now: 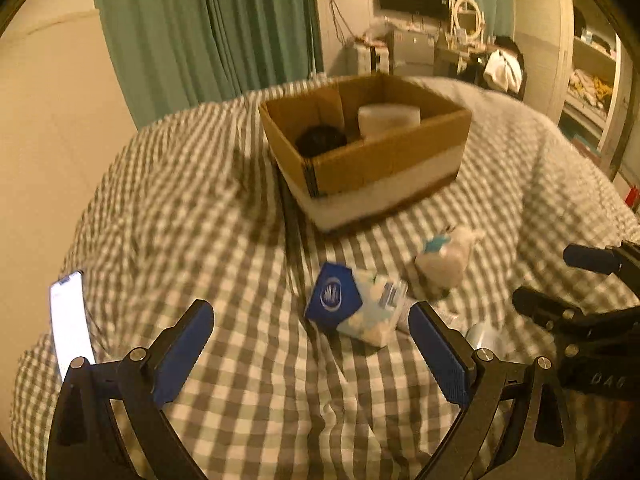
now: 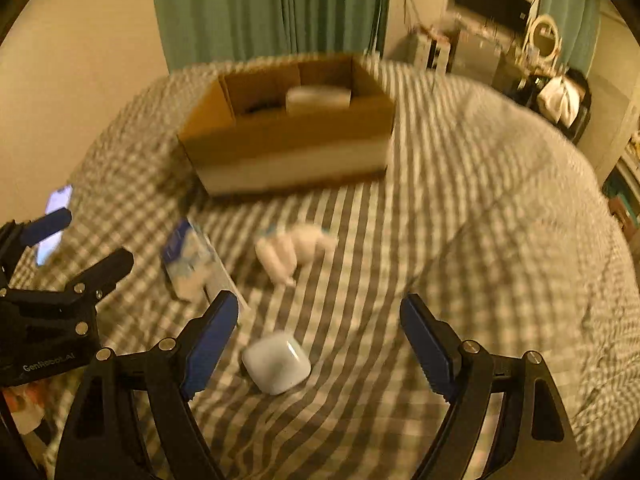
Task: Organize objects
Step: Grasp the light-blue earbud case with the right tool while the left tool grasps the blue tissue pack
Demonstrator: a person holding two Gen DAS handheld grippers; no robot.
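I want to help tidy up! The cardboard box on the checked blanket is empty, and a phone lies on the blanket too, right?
Not quite. The cardboard box on the checked blanket is not empty: the left wrist view shows a white container and a dark round thing inside it. The phone does lie on the blanket.

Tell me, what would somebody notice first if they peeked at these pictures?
Probably the big cardboard box in the middle of the checked bedspread, with a black thing and a white thing already inside. In front of it lie a blue-and-white packet, a small white bag and a little white case. Both open grippers point down at them.
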